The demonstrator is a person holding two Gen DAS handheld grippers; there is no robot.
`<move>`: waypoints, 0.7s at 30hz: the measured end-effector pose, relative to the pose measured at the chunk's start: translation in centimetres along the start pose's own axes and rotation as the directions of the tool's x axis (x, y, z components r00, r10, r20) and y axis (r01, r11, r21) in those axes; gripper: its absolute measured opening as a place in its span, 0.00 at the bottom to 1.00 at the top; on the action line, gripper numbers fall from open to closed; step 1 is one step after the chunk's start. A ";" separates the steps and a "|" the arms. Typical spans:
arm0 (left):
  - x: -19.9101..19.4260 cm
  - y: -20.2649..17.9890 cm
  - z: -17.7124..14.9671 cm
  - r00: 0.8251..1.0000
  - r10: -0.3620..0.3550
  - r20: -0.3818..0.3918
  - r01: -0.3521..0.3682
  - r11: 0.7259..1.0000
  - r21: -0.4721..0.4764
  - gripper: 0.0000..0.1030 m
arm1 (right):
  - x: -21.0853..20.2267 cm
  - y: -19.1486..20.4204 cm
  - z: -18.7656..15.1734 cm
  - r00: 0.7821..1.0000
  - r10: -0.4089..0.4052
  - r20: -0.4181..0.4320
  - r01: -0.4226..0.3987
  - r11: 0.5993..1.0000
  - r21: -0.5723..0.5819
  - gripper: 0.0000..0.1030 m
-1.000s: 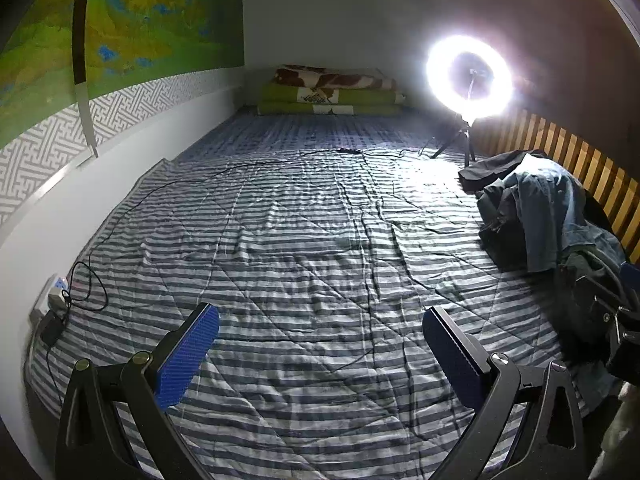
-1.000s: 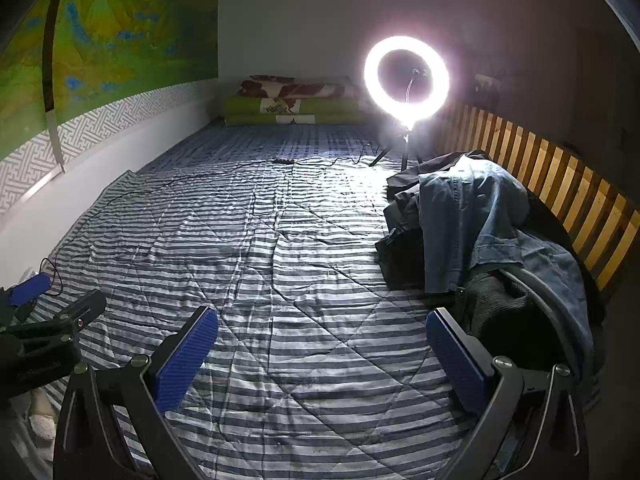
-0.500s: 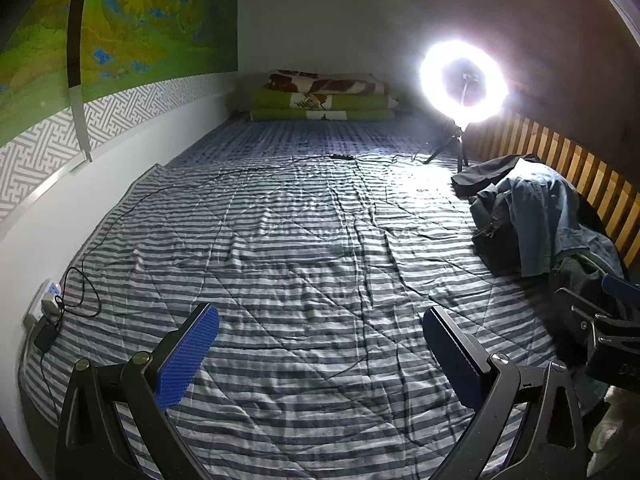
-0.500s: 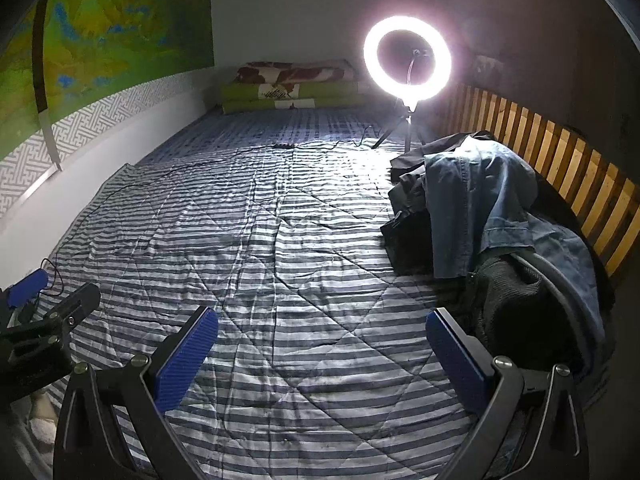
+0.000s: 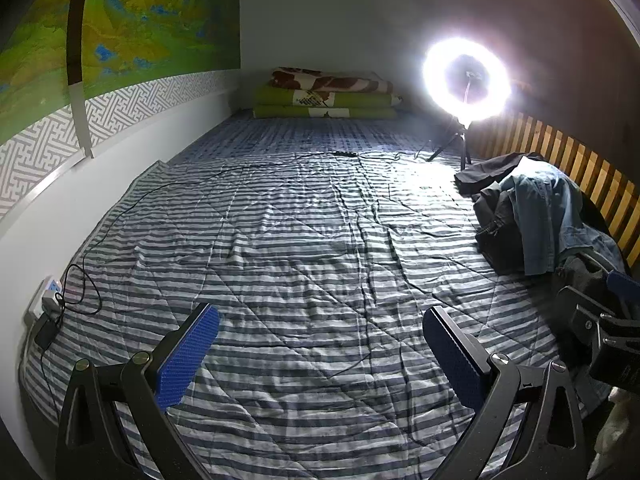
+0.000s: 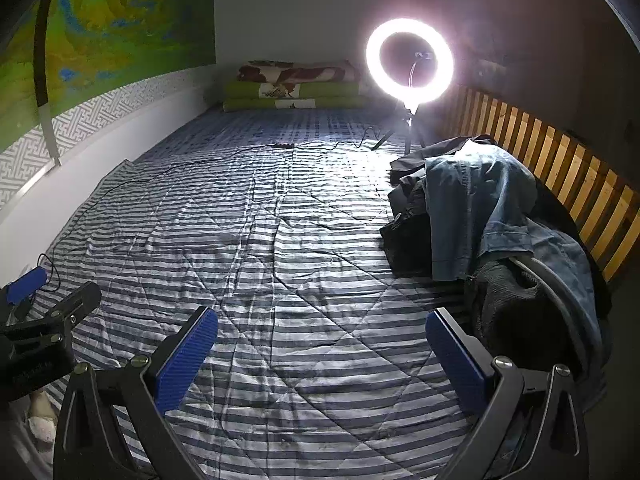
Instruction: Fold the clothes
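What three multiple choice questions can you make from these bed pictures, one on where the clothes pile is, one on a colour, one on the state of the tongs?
1. Where does the clothes pile lie?
A. by the wooden slat rail on the right
B. on the folded blankets
C. against the left wall

2. What colour are the pads of the tongs?
A. red
B. blue
C. white

3. How are the left tongs and right tongs?
A. both shut on cloth
B. one open, one shut
C. both open and empty

Answers: 1 A, the pile sits next to the slat rail. 2 B, each pad is blue. 3 C, only the striped quilt shows between the spread fingers.
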State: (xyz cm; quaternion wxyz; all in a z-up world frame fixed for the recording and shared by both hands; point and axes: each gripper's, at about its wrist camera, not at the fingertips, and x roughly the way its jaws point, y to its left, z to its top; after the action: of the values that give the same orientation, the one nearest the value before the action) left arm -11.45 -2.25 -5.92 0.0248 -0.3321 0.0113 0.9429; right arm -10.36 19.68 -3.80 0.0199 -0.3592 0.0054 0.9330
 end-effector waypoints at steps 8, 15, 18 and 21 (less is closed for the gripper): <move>0.8 0.1 -0.4 1.000 0.015 -0.014 -0.015 1.000 0.002 1.00 | 0.3 -0.3 -0.1 1.000 -0.008 -0.001 0.008 1.000 -0.001 0.99; 1.3 0.2 -0.6 1.000 0.014 -0.022 -0.013 1.000 0.003 1.00 | 0.4 -0.6 -0.1 1.000 -0.014 0.001 0.014 1.000 0.003 0.99; 1.5 0.1 -0.6 1.000 0.009 -0.022 -0.009 1.000 0.006 1.00 | 0.4 -0.8 0.0 1.000 -0.016 0.003 0.016 1.000 0.003 0.99; 1.6 -0.1 -0.6 1.000 0.006 -0.022 -0.006 1.000 0.010 1.00 | 0.5 -0.9 0.1 1.000 -0.020 0.002 0.020 1.000 0.002 0.99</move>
State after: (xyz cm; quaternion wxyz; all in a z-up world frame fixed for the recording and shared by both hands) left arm -12.33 -2.15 -7.36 0.0234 -0.3423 0.0171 0.9391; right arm -10.80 20.64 -4.08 0.0296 -0.3581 0.0029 0.9332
